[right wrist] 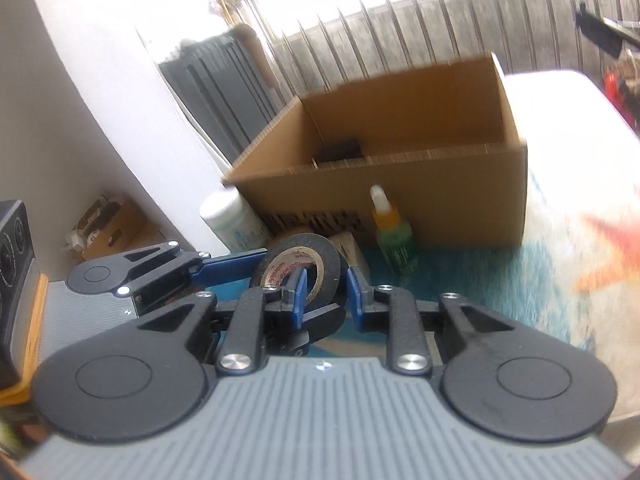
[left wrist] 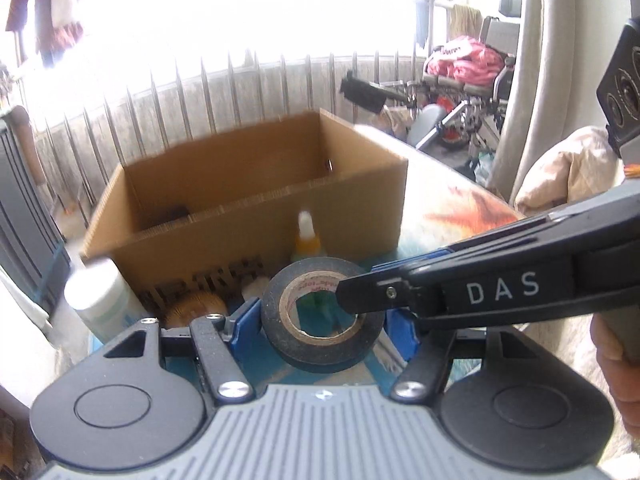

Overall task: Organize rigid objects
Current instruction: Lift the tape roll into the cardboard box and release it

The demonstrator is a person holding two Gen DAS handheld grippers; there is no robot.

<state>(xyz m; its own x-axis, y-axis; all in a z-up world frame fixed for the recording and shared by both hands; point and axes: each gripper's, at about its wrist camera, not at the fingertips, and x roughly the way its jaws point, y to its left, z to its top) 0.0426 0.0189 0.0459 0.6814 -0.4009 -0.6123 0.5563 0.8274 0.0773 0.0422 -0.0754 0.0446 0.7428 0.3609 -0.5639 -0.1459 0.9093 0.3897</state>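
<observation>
Both tongs grasp one roll of black tape (left wrist: pixel 320 314). The left gripper (left wrist: pixel 324 320) clasps it across its width between blue pads (left wrist: pixel 248 316). The right gripper (right wrist: pixel 323 294) pinches the roll's wall, one finger through the core; its arm (left wrist: pixel 504 288) reads "DAS". Red print inside the core is partly legible, something like "wonder". The roll hangs above the blue patterned table (right wrist: pixel 480 280), near the cardboard box (left wrist: pixel 256 200). Just beyond stand a green dropper bottle (right wrist: pixel 396 244) and a white bottle (right wrist: pixel 232 220), their labels blurred. A dark item (right wrist: pixel 340 150) inside the box is unclear.
</observation>
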